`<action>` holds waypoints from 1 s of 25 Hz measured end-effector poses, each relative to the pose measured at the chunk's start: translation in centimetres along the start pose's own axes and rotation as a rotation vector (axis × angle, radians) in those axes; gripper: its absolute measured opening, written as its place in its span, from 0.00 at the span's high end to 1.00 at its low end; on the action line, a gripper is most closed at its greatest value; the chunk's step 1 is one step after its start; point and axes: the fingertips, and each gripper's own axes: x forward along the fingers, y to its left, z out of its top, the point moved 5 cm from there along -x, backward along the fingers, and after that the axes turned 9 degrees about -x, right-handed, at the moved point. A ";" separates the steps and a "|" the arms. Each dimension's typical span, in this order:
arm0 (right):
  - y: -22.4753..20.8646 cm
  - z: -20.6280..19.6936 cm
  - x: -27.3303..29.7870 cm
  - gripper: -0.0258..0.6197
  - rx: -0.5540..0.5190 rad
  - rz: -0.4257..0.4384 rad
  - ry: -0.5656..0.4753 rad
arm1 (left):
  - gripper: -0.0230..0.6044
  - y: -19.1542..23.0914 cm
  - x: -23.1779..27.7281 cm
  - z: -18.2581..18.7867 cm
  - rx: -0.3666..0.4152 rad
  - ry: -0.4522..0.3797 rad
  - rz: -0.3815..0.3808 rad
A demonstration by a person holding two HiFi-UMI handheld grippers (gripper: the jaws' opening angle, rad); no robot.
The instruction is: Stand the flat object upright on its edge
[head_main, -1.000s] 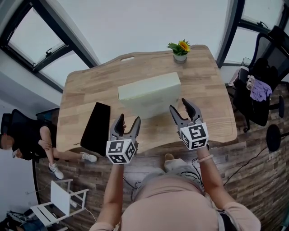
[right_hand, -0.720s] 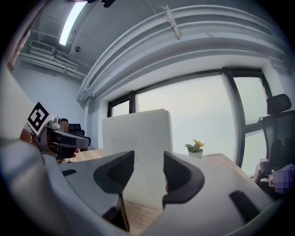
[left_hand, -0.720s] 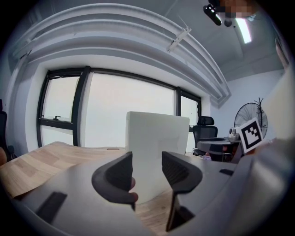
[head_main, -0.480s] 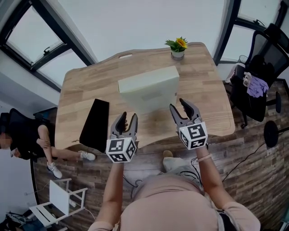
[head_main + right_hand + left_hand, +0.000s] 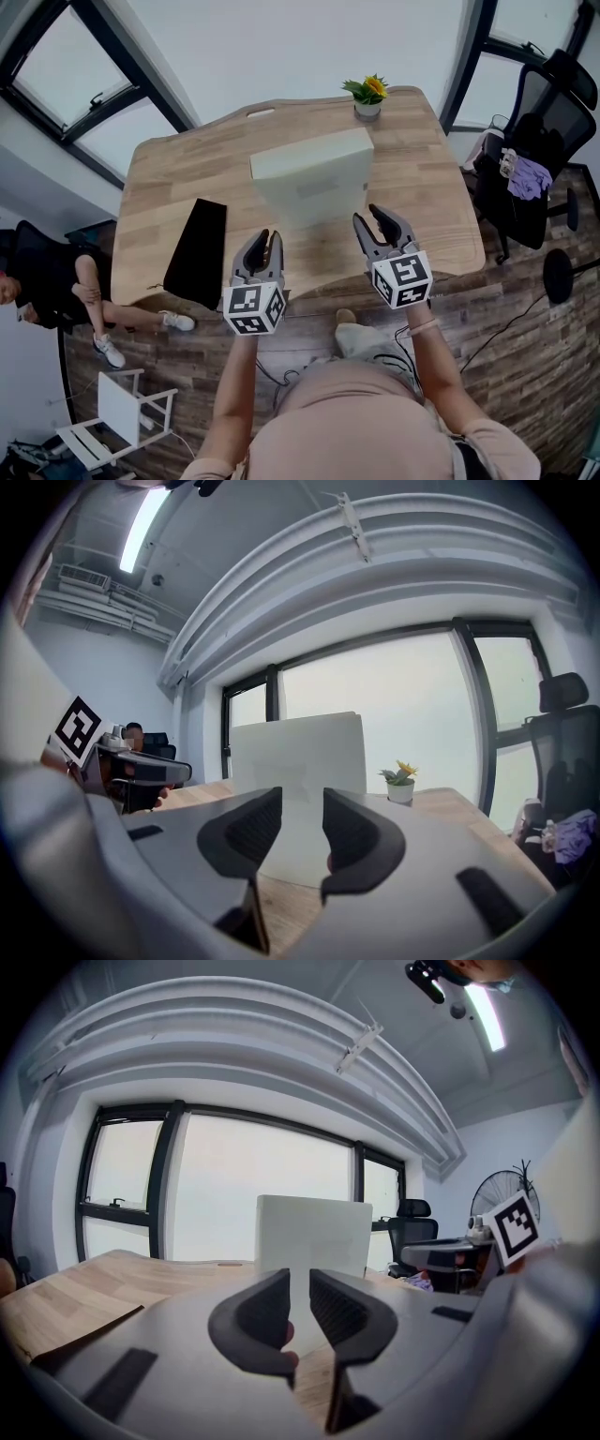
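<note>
Pale slab (image 5: 314, 183) stands upright on wooden table (image 5: 169, 178), ahead of both fingertip pairs, long edge crossways; right gripper (image 5: 372, 217) looks slightly nearer than left gripper (image 5: 265, 239). Left gripper view: jaws just closing, slim gap, empty. Right gripper view: same, wider gap.

A light wooden table (image 5: 187, 178) fills the middle of the head view, standing on a dark plank floor (image 5: 525, 375). Above it runs a white wall (image 5: 281, 47), flanked by dark-framed windows at upper left (image 5: 56, 75) and upper right (image 5: 497, 84). A black office chair (image 5: 553, 103) draped with purple cloth (image 5: 528, 176) stands at right; a white chair (image 5: 112, 417) sits at lower left. A ceiling strip light (image 5: 145, 522) glows at the upper left of the right gripper view.
</note>
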 end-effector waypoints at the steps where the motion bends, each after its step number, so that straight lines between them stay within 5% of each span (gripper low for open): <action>1: 0.2 0.1 -0.1 0.75 0.005 -0.001 0.000 | 0.86 0.0 -0.2 0.0 0.001 -0.001 -0.001; 25: 3.5 2.2 -4.9 0.96 -0.014 -0.073 -0.035 | 0.94 -1.2 -5.0 0.7 0.031 -0.033 -0.053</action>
